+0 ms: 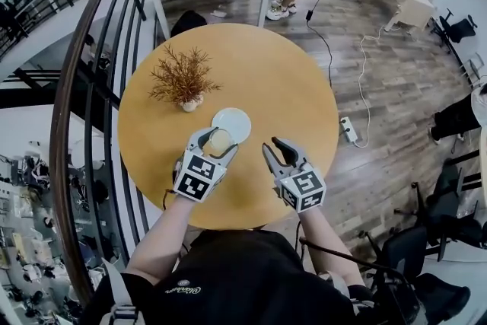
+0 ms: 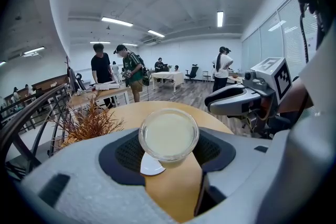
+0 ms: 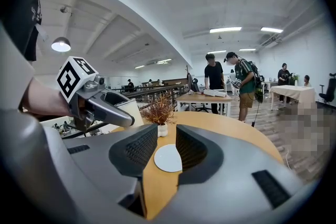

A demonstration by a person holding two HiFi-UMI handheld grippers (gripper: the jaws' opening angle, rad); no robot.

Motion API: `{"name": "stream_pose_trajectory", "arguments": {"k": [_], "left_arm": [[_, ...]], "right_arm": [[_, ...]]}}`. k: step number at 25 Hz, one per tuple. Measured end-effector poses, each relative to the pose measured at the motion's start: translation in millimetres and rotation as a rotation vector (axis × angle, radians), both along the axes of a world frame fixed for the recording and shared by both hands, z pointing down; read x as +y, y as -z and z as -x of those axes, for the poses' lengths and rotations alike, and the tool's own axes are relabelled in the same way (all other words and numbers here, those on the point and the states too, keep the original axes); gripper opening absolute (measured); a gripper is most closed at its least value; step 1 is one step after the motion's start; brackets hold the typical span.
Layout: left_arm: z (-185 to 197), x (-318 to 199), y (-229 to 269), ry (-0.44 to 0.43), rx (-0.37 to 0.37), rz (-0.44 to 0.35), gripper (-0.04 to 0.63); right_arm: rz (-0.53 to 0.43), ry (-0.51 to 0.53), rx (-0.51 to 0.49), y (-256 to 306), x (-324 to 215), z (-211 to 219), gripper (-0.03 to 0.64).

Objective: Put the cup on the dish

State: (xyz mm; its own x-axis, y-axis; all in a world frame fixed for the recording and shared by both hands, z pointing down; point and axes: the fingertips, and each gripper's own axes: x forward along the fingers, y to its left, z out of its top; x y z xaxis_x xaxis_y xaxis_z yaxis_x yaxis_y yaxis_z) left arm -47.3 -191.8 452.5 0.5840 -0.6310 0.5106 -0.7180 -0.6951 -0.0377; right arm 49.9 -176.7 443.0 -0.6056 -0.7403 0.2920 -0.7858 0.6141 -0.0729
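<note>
Potted plant (image 1: 183, 78) stands beside dish (image 1: 238, 120)

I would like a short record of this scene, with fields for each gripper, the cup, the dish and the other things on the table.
left gripper: fingers closed on the cup
cup: clear, with pale contents, at the dish's near edge; contact with the dish cannot be told
dish: white, round, lying on the table
right gripper: fingers apart, nothing between them, beside the left gripper
plant: dry brown sprigs in a small white pot, beyond the dish
table: round, wooden
</note>
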Motion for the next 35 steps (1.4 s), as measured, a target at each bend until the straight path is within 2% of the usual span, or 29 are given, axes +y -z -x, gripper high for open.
{"name": "stream_pose_trajectory", "arguments": {"k": [11, 22, 28, 35], "left_arm": [[-1, -2, -24, 0.004, -0.017, 0.039, 0.268], [0, -6, -99, 0.033, -0.032, 0.165, 0.267], [1, -15, -135, 0.058, -0.028, 0.218, 0.268], [-6, -37, -149, 0.050, -0.029, 0.219, 0.268]], "right_arm": [[0.047, 0.017, 0.017, -22, -1, -1, 0.094], [0.184, 0.025, 0.025, -96, 2, -4, 0.094], [0.217, 0.036, 0.041, -125, -11, -1, 0.094], [0.227, 0.041, 0.051, -136, -17, 2, 0.094]]}}
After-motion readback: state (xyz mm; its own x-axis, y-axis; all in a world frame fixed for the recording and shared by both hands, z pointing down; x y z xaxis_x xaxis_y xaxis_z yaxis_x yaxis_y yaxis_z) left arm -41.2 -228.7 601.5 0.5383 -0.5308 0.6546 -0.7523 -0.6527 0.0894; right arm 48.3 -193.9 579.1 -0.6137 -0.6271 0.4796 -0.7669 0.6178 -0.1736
